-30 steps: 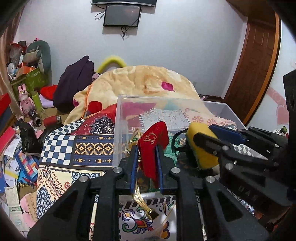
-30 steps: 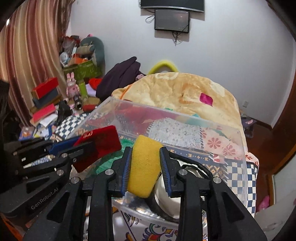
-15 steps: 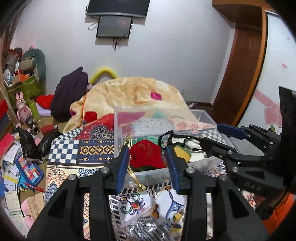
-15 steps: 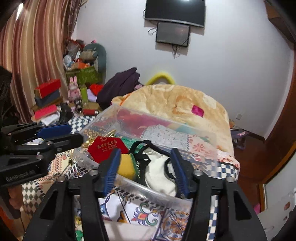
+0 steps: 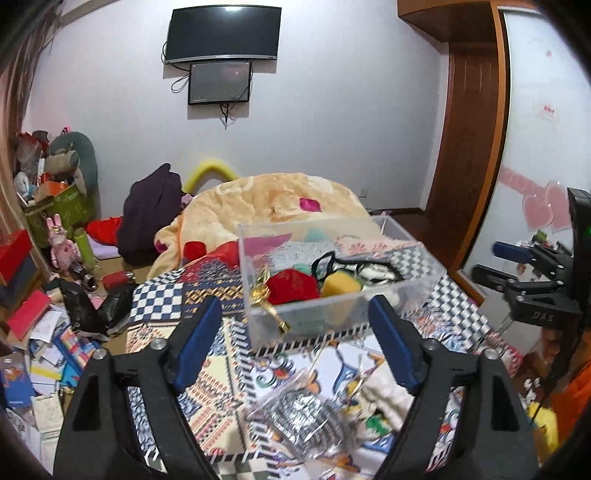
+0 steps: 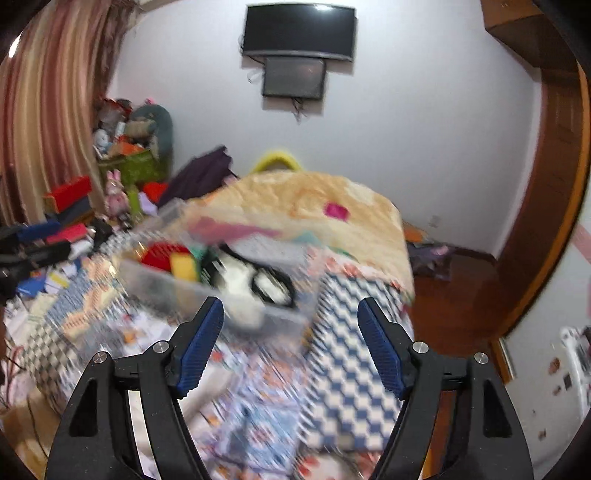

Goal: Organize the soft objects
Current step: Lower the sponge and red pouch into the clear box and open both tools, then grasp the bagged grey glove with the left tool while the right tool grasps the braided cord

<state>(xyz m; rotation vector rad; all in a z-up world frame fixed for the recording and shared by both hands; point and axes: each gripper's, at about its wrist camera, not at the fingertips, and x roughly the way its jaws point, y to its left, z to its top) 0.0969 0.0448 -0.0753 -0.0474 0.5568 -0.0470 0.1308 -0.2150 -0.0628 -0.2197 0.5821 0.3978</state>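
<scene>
Room evenly lit, soft and cool; no hard shadows, source not seen. Left wrist view sharp: clear bin (image 5: pixel 334 284) and patterned bedspread (image 5: pixel 221 354) crisp, faint sheen on the plastic packet (image 5: pixel 303 424). Right wrist view heavily motion-blurred across bedspread (image 6: pixel 343 369) and bin (image 6: pixel 221 291); contents smeared, possibly a yellow sponge (image 6: pixel 183 266). Blue finger pads (image 6: pixel 201 345) stay sharp. Fisheye bends door frame (image 5: pixel 498 147) and curtain (image 6: pixel 48 110); corners vignette black. Small glare on the wall TV (image 6: pixel 299 31).

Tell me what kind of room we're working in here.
Most likely a lived-in bedroom: a bed under a patterned quilt with a plush blanket, a wall-mounted TV, and clutter piled on the floor.
</scene>
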